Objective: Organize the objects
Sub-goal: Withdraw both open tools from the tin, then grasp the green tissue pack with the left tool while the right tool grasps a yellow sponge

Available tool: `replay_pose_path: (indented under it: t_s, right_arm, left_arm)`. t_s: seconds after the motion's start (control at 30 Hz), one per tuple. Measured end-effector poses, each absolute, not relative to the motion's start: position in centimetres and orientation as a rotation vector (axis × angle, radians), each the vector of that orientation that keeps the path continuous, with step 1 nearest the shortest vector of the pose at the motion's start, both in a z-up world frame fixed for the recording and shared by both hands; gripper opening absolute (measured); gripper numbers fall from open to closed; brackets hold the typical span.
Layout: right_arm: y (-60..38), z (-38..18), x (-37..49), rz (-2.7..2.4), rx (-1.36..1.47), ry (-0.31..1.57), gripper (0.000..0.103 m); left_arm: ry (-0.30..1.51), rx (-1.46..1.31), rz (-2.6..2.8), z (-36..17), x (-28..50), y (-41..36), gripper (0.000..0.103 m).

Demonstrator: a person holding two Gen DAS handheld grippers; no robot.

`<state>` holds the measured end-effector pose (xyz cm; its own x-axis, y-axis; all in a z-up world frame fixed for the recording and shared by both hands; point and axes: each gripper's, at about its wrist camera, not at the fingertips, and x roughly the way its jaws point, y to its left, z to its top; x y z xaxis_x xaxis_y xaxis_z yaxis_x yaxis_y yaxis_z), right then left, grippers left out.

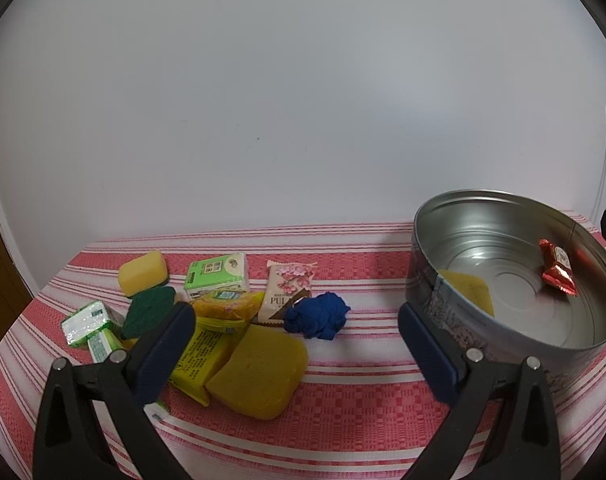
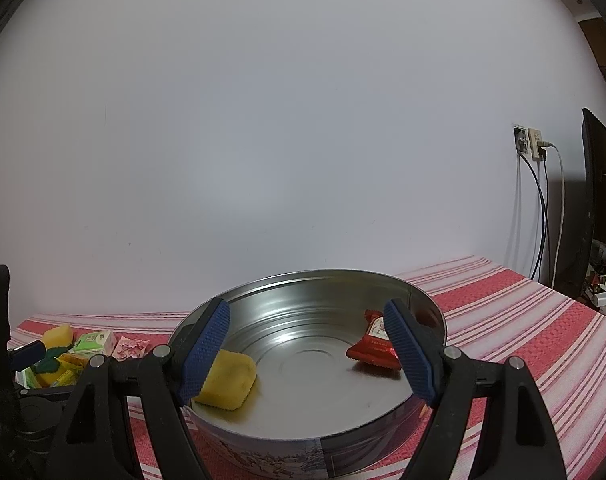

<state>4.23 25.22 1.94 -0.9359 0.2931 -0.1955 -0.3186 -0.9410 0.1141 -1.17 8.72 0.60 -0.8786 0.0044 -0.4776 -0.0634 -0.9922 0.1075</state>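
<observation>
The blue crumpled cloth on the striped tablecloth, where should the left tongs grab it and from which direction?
Judging by its pose, take the blue cloth across its bunched middle, from above. It is a soft wad lying low on the tablecloth, free on its near and right sides but touching the pink sakura packet on its left. The left tongs are open wide enough to straddle it.

**Colours and patterns on the striped surface**

The surface [image 1: 343, 400] is covered in red-and-white stripes. A silver tin [image 2: 323, 300] with a printed outer wall is seen holding a yellow sponge [image 2: 227, 380] and a red wrapper [image 2: 373, 344]. A blue cloth [image 1: 317, 316], green packets [image 1: 217, 276] and a blossom-printed pink packet [image 1: 287, 288] are shown. Blue pads are fitted to each black tool [image 1: 297, 344].
</observation>
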Motion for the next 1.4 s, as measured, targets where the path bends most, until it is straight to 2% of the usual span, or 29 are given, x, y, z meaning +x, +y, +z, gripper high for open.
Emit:
replay_pose_path:
  t_s: [0.27, 0.4, 0.53, 0.9, 1.07, 1.2, 1.3, 1.37, 1.4]
  right_arm:
    - [24.8, 1.8, 3.8, 2.817, -0.282, 0.231, 0.081]
    - [23.6, 1.6, 3.5, 2.844, -0.315, 0.300, 0.081]
    - [21.3, 1.6, 3.1, 2.884, -0.337, 0.271, 0.081]
    - [16.6, 1.5, 2.6, 3.003, -0.385, 0.207, 0.081]
    - [16.4, 1.4, 2.3, 3.021, -0.417, 0.198, 0.081]
    - [16.6, 1.3, 1.9, 3.027, -0.443, 0.214, 0.081]
    - [16.7, 1.2, 1.8, 3.040, -0.470, 0.212, 0.081]
    - [16.3, 1.0, 1.3, 3.048, -0.488, 0.204, 0.081]
    - [16.2, 1.0, 1.3, 3.049, -0.493, 0.200, 0.081]
  left_arm:
    - [0.191, -0.773, 3.001, 0.5, -1.0, 7.8, 0.103]
    - [0.186, -0.770, 3.032, 0.6, -0.6, 5.8, 0.103]
    - [0.194, -0.803, 3.134, 0.5, -0.4, 2.7, 0.103]
    - [-0.110, -1.154, 3.175, -1.3, -2.2, -5.1, 0.098]
    - [-0.163, -1.276, 3.048, -2.6, -3.5, -5.3, 0.076]
    - [-0.332, -1.281, 2.961, -3.3, -3.6, -6.4, 0.058]
    - [-0.378, -1.266, 2.937, -3.4, -3.4, -6.7, 0.053]
    - [-0.364, -1.256, 2.928, -3.3, -3.0, -6.6, 0.044]
    - [-0.341, -1.250, 2.923, -3.2, -2.8, -6.5, 0.032]
